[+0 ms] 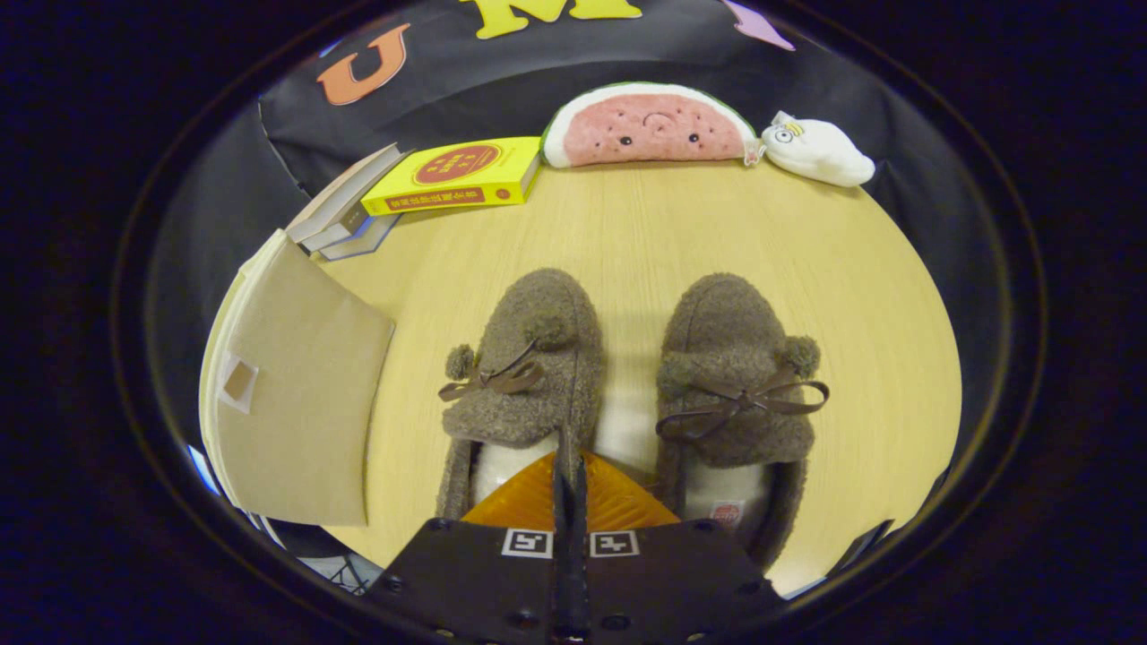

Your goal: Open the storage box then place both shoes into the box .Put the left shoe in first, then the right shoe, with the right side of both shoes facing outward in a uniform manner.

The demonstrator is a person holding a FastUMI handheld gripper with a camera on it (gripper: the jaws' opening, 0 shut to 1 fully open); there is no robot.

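Observation:
Two brown fuzzy slippers with pompoms and bows lie side by side on the light wooden table (645, 224), toes pointing away from me. One slipper (529, 358) is just ahead of my fingers and slightly left. The other slipper (735, 367) lies to the right of them. My gripper (569, 452) is shut, its fingers pressed together with nothing seen between them. The tips sit over the inner heel edge of the nearer slipper; I cannot tell whether they touch it. A beige fabric storage box (296, 394) with a small tag window stands to the left of the slippers, closed.
Beyond the box lies a stack of books (340, 219) with a yellow book (457, 175) beside it. A watermelon-slice plush (650, 125) and a white plush (815, 152) rest against the back wall. Bare tabletop stretches between the slippers and the plushes.

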